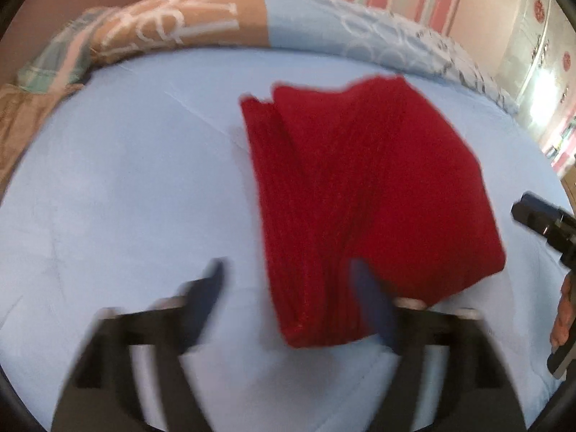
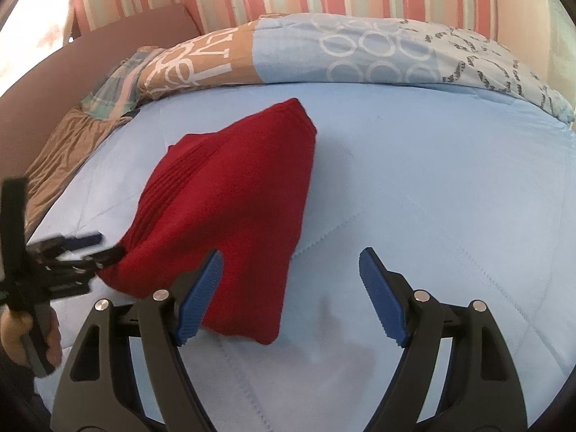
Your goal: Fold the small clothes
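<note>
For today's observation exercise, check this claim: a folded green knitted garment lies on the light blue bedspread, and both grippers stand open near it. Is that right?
One detail is wrong: the garment is red, not green, as the right wrist view shows plainly. The rest stands: it lies folded on the light blue bedspread, and the left gripper and right gripper are both open near it.

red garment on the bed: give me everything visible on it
The red garment is a ribbed knit, folded into a compact, layered bundle, with stacked edges showing at its far end in the left wrist view. It lies on the light blue quilted bedspread. The left gripper is open at its near corner, one finger over the cloth; contact is unclear through blur. The right gripper is open, beside its near edge.
</note>
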{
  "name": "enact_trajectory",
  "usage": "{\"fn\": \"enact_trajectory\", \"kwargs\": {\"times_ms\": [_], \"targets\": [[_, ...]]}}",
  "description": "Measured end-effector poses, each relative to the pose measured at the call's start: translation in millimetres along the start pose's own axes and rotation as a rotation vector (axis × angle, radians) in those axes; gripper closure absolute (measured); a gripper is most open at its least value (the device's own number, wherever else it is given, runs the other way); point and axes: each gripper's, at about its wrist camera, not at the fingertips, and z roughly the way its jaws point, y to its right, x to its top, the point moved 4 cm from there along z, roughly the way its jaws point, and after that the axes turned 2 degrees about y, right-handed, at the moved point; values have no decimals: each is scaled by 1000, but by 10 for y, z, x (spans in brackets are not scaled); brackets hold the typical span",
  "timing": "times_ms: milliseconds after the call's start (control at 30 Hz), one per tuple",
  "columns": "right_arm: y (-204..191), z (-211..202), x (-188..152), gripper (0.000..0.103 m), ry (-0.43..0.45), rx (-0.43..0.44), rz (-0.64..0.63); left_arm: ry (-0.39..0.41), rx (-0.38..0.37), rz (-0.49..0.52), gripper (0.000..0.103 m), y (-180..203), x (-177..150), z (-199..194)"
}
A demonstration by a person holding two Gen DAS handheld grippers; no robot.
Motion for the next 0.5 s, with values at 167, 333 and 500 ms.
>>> {"fn": "enact_trajectory", "kwargs": {"times_ms": [167,333,500], "targets": [[-219,-43,-7,24,4,58,-49,45,10,-3,15,-14,380,-57],[-503,-2,-37,24,-23,116,-106,-27,108,71,15,-4,736,457],[-689,222,-163,24,-110,137,-167,-41,144,102,10,-25,815,772]]}}
